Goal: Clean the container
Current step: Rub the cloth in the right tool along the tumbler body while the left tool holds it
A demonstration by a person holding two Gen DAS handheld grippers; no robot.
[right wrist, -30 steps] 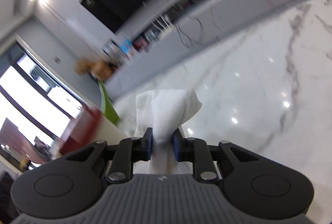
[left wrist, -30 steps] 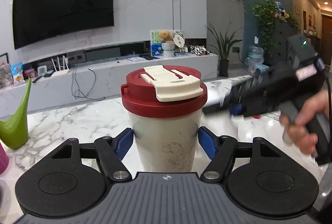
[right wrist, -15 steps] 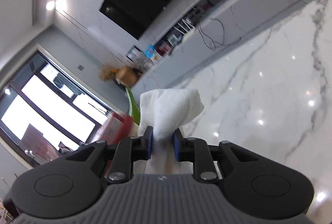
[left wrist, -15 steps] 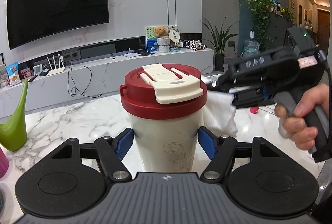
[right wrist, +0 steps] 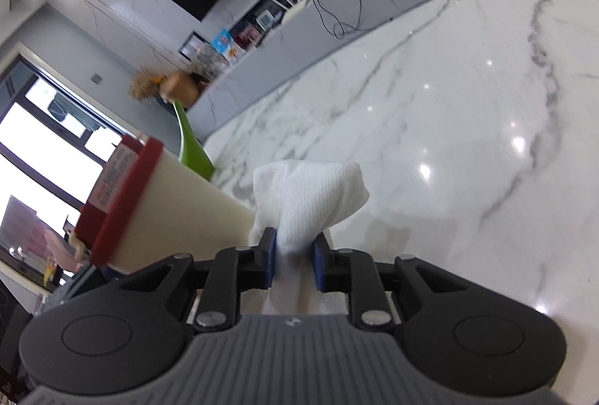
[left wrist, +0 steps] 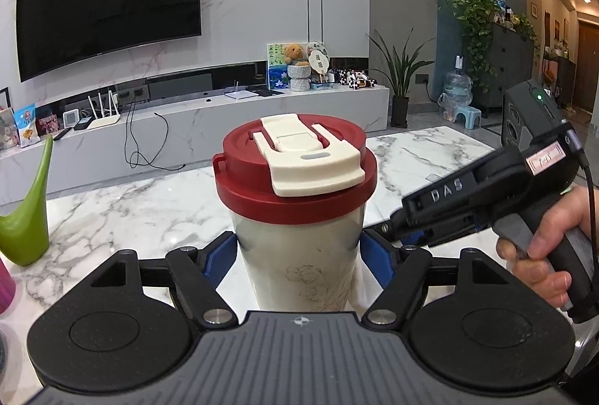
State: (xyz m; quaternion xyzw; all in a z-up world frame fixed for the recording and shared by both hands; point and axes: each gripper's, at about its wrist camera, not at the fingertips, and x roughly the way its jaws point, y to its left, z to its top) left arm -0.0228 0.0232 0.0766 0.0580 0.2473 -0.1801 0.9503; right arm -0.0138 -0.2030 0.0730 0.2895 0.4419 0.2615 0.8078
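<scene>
The cup stands upright between the blue pads of the left gripper, which is clamped on its lower body above the marble table. Its body is cream with a faint line drawing, topped by a dark red lid carrying a cream flip clasp. The right gripper, held by a hand, is closed on a folded white paper towel that touches the cup's right side low down. A green watering can sits at the left.
</scene>
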